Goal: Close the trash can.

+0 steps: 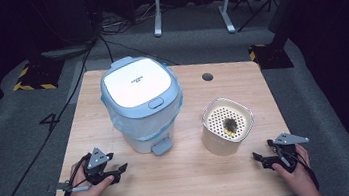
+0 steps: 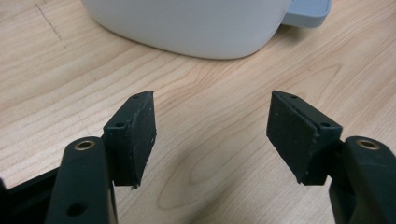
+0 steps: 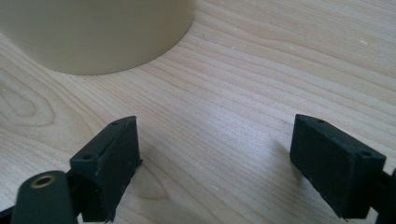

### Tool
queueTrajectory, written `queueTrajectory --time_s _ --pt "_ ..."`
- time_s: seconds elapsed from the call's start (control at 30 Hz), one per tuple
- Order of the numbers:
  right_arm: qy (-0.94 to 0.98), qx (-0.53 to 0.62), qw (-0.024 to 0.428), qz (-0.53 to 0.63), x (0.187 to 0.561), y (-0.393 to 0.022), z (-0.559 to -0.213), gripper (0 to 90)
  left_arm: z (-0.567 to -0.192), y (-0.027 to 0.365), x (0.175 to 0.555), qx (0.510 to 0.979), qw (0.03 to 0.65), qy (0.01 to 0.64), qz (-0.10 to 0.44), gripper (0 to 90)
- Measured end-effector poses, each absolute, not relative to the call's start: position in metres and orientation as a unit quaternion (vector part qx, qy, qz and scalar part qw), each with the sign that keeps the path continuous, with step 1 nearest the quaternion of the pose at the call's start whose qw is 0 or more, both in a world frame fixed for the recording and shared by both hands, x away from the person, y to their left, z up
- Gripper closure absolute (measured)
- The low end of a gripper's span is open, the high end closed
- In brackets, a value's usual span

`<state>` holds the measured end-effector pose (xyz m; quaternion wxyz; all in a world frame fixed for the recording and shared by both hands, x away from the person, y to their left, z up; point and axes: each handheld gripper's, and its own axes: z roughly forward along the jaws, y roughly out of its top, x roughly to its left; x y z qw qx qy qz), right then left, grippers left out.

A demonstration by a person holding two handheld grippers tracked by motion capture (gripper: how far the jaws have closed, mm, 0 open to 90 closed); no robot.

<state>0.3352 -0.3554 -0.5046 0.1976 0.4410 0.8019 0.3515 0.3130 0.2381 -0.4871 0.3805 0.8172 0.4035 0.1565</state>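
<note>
On the light wooden table [image 1: 187,177], which stands on grey carpet among dark, hard-to-read equipment, the biggest item is a white pedal bin [image 1: 142,104] with a pale blue lid, shut, and a bag edge bunched under the lid. Its blue foot pedal [image 1: 161,147] sticks out at the base toward the person. From the left gripper view the bin is cut off: just the rounded white base and a corner of the pedal at the top edge.

Right of the bin, well apart from it, sits a cream container [image 1: 227,125] with a perforated insert. A dark clump with something yellowish lies inside; what it is cannot be made out. The right gripper view catches its lower wall [image 3: 93,35] and nothing higher.

Near the front left corner, the left gripper [image 1: 118,171] rests low over the table, pointing toward the bin's pedal but clear of it. Its jaws stand spread with bare wood between them. The hand beneath is partly hidden by the gripper body.

Near the front right corner, the right gripper [image 1: 260,160] points left toward the cream container, near it yet not touching. Its jaws also stand wide apart over bare wood.

A small dark grommet hole [image 1: 207,77] marks the table's far side.
</note>
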Motion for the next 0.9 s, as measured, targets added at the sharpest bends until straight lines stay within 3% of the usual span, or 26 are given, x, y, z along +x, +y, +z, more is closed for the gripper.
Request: queueTrajectory --time_s 0.37,0.6,0.9 --pt "0.802 0.441 0.198 0.352 0.335 -0.355 -0.505 16.1 -0.499 0.238 0.319 0.831 0.342 0.413 0.147 27.4" --pt "0.802 0.441 0.198 0.352 0.335 -0.355 -0.505 16.0 -0.505 0.236 0.323 0.832 0.339 0.412 0.155 15.0" --pt "0.802 0.441 0.198 0.352 0.335 -0.355 -0.505 16.0 -0.505 0.236 0.323 0.832 0.339 0.412 0.153 14.4"
